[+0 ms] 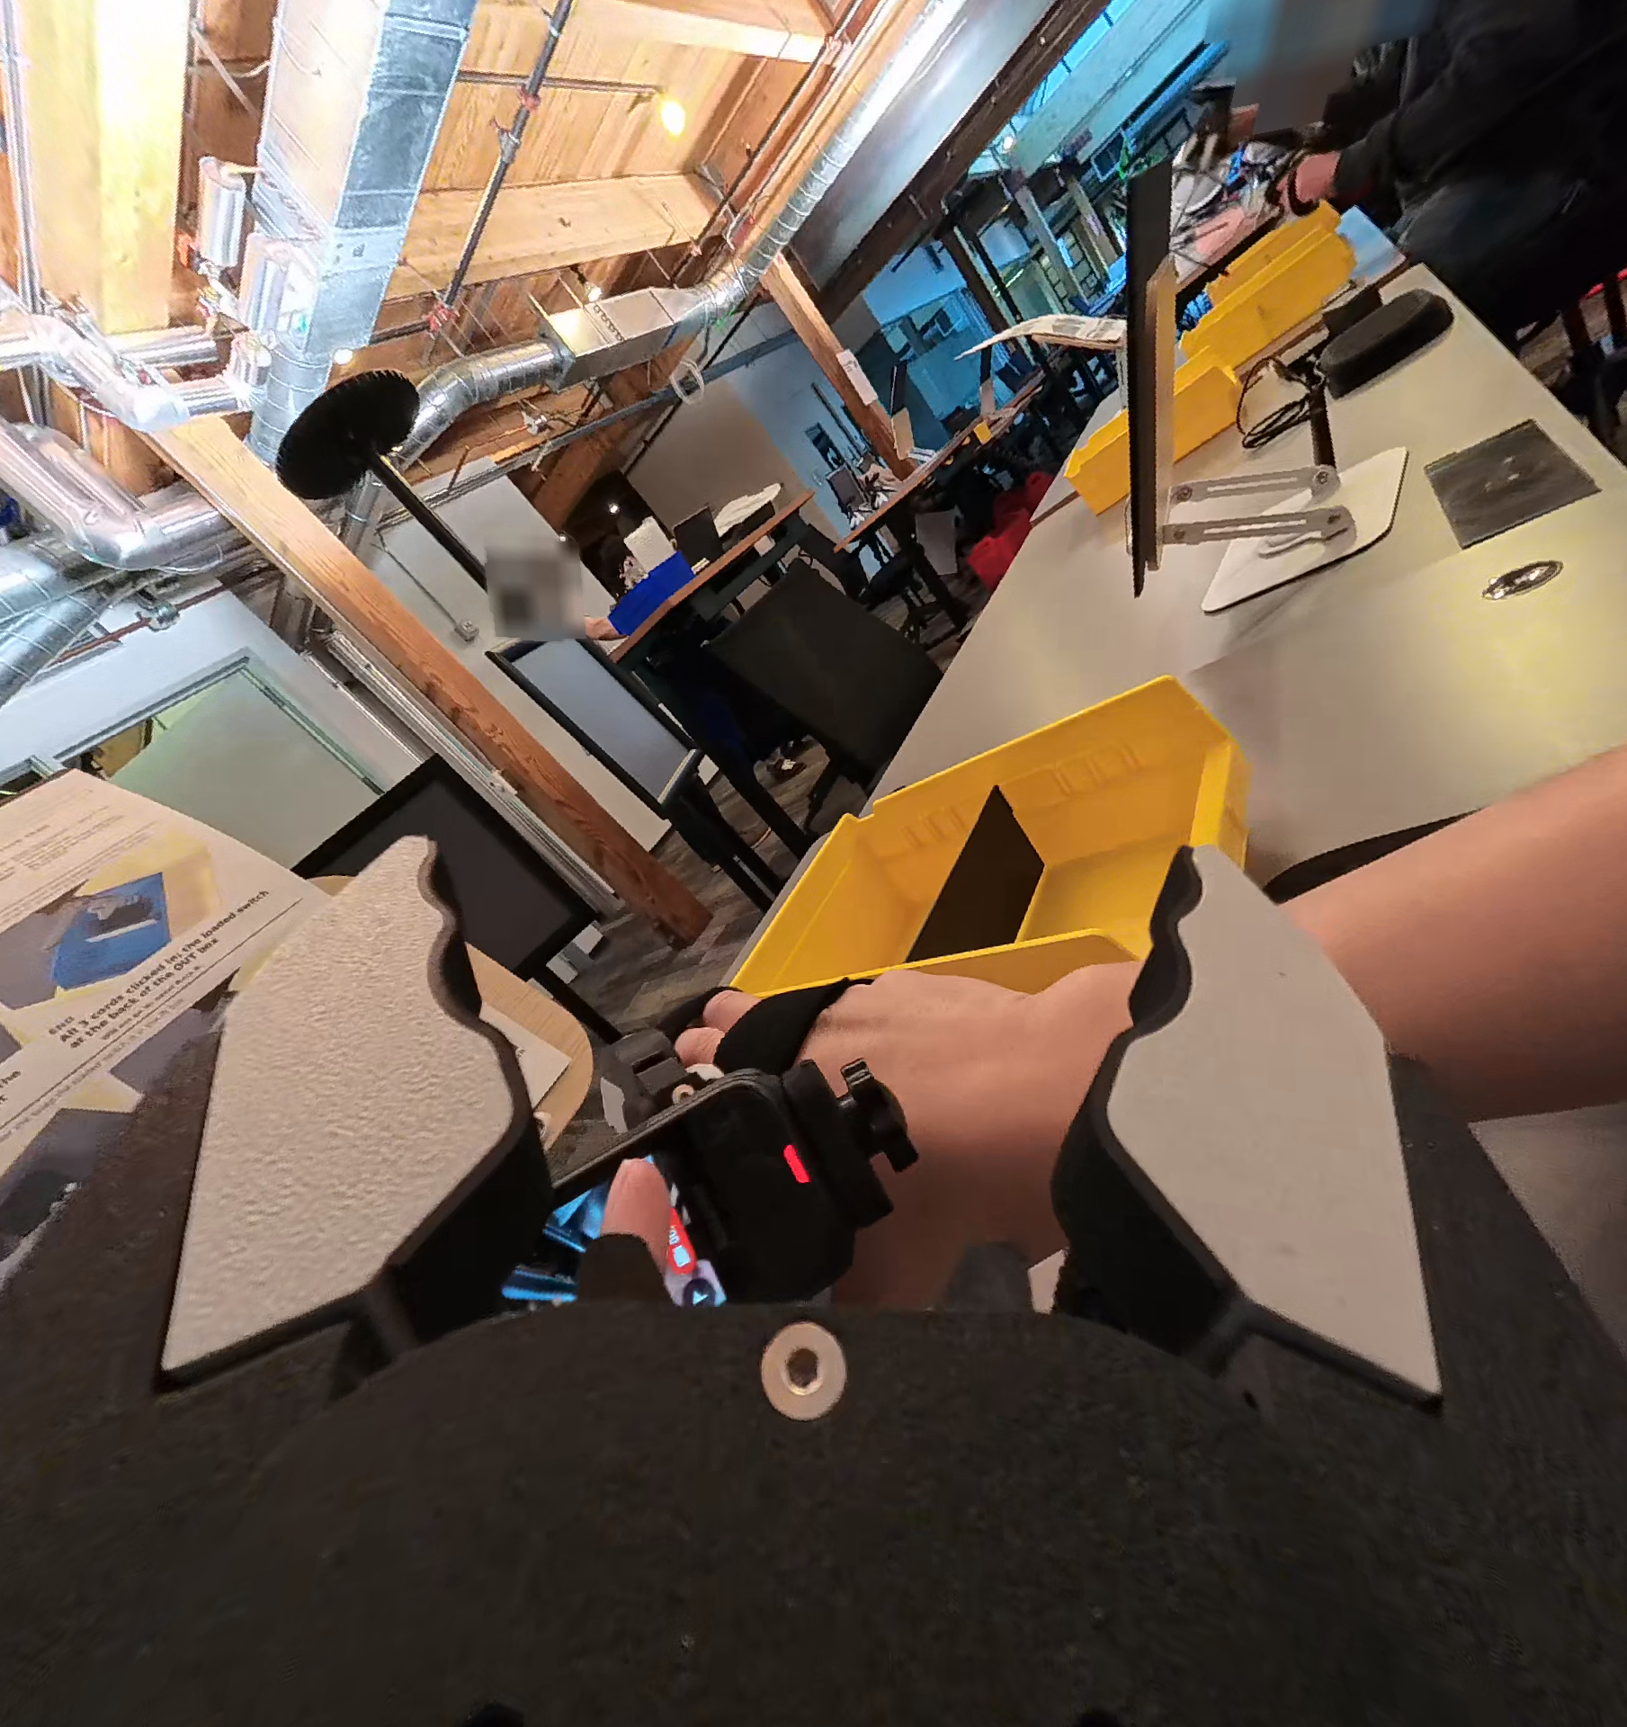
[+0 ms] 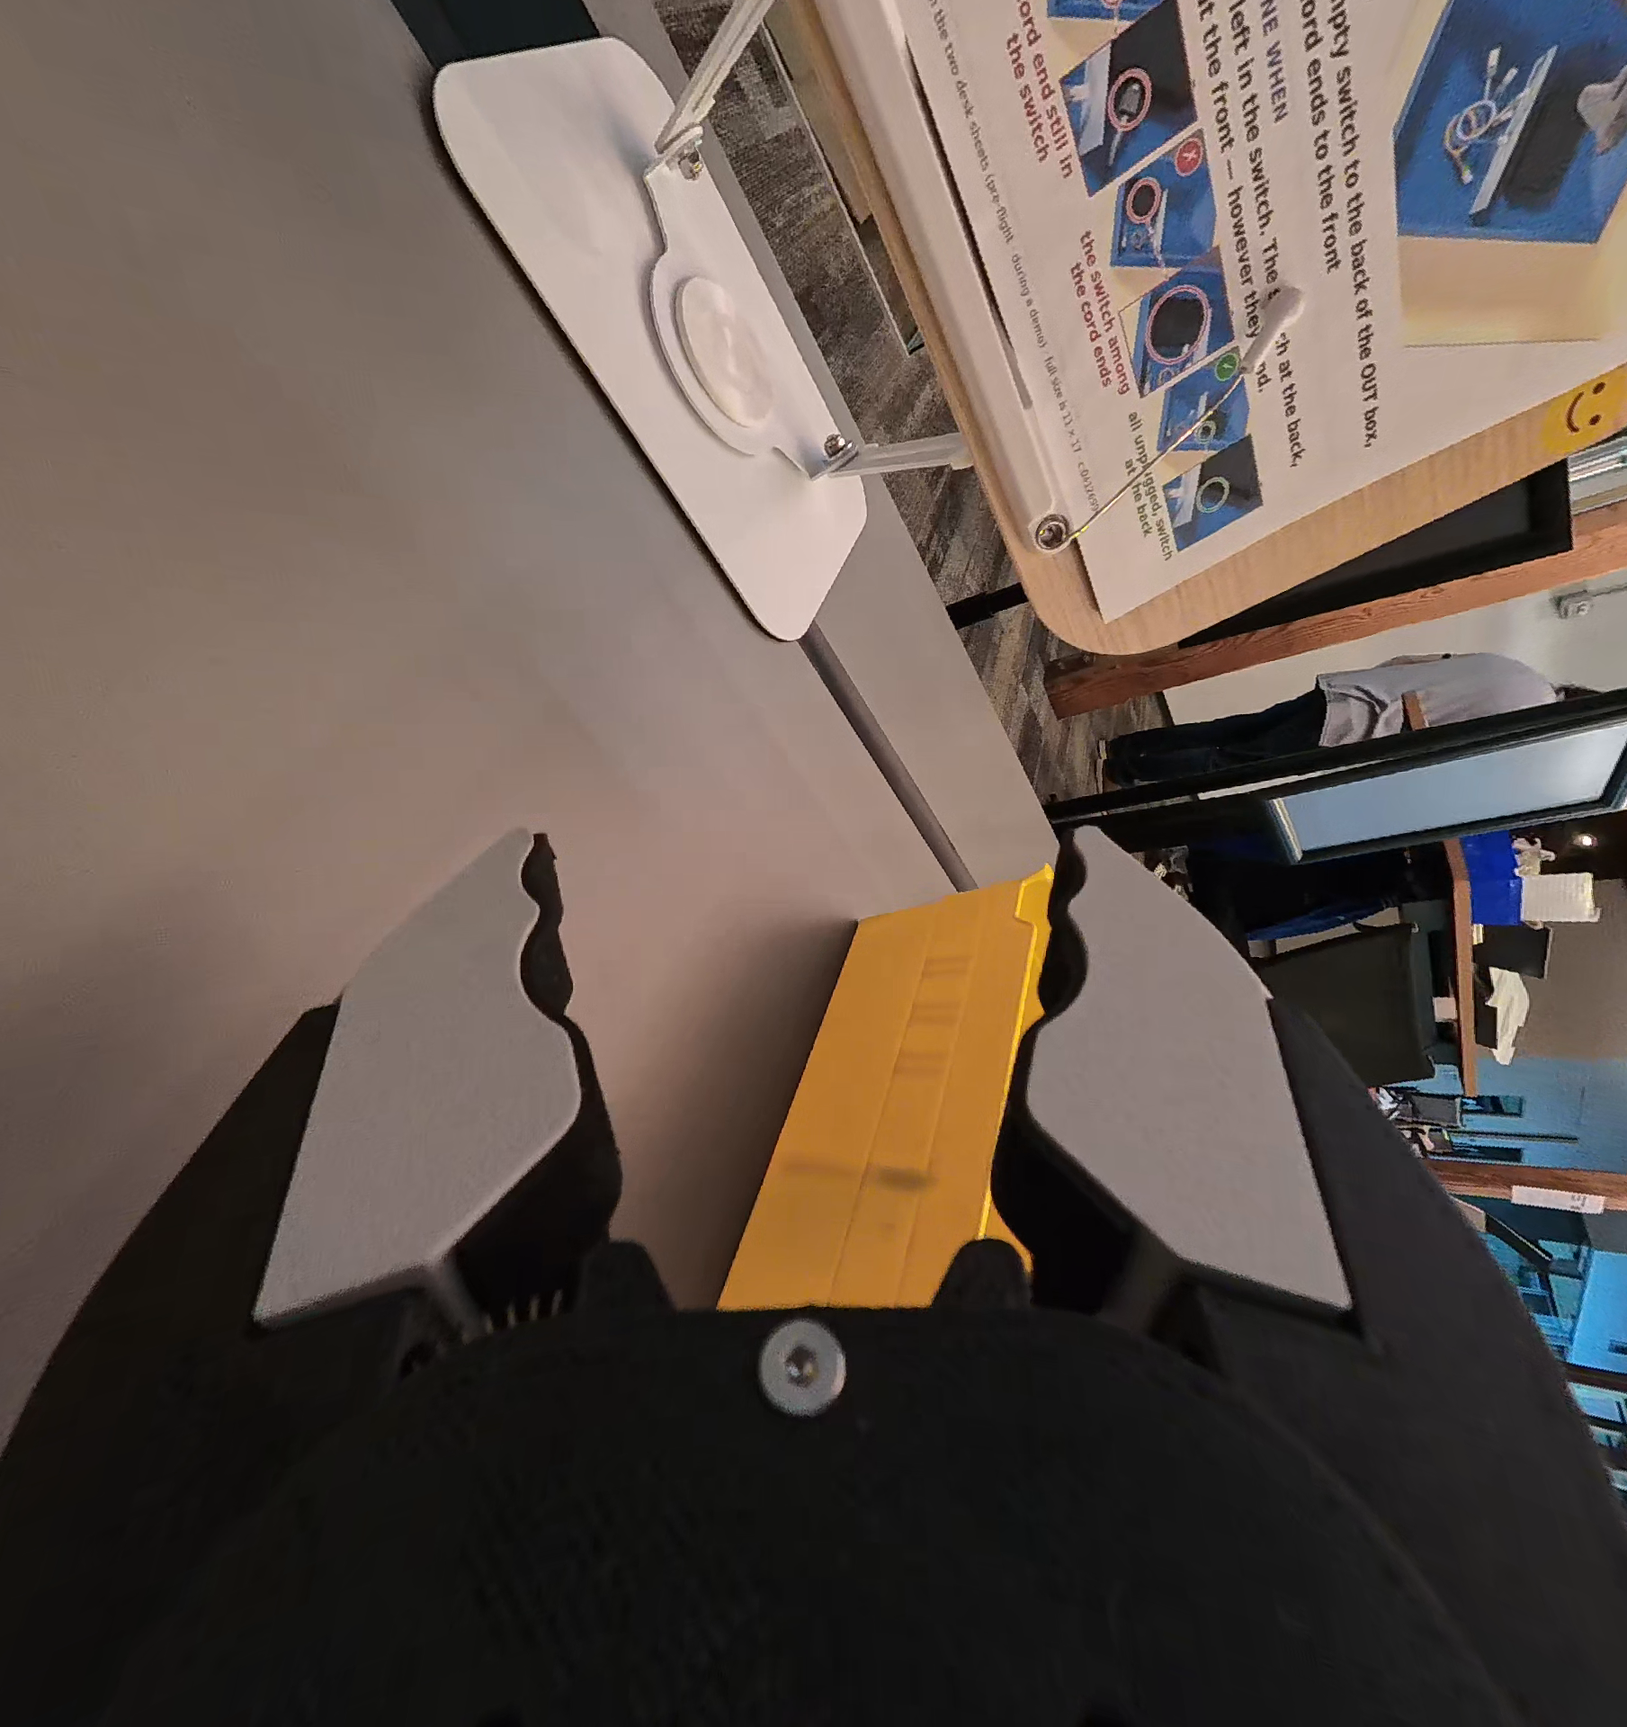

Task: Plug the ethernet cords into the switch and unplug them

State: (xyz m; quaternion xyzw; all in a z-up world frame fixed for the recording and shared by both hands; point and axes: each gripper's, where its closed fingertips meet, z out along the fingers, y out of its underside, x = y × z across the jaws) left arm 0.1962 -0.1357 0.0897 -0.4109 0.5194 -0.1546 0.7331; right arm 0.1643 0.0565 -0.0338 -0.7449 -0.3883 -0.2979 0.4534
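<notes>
While neither switch nor cords show, we hold both grippers' fingers (image 1: 323, 1075) apart and empty; the yellow bin (image 2: 903, 1093) on the counter (image 2: 277, 561) lies lengthwise between the right fingers (image 2: 436, 1065).

Both views bright, evenly lit indoors. Ceiling lamps (image 1: 671, 114) glare slightly against wood beams. Strong wide-angle bending at edges. Yellow bin (image 2: 893, 1103) smeared by motion blur in right wrist view; soft shadows on grey table (image 2: 230, 607).
</notes>
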